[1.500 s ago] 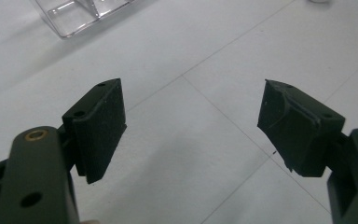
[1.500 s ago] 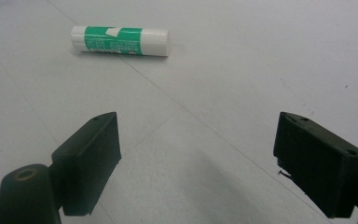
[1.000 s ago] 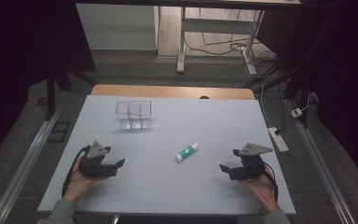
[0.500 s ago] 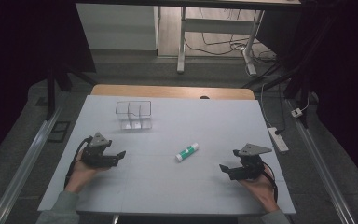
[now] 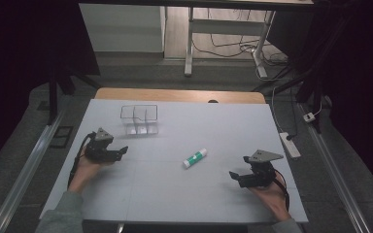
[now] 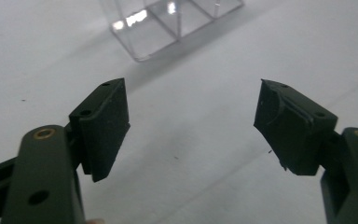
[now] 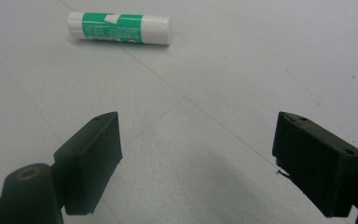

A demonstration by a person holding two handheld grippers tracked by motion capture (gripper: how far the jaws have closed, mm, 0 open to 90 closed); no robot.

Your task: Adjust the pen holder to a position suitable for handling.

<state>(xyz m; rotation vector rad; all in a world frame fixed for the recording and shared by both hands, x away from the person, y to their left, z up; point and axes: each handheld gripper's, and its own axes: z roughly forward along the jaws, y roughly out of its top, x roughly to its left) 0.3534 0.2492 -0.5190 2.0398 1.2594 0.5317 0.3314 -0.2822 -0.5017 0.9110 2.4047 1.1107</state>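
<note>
The green-and-white glue stick [image 7: 120, 28] lies on its side ahead and left of the right gripper [image 7: 196, 163], whose jaws gape wide and empty; the left gripper [image 6: 191, 130], equally wide, faces the clear divided box [image 6: 168, 23]. Likely the approach step: next, reach forward to straddle the stick

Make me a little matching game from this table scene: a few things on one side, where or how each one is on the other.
Things:
1. glue stick
2. clear box
3. left gripper
4. right gripper

Places or states:
A. open, pointing at the green and white tube
B. lying on its side mid-table
C. open, close to the clear box
D. standing at the table's far left

Pairs: 1-B, 2-D, 3-C, 4-A
</note>
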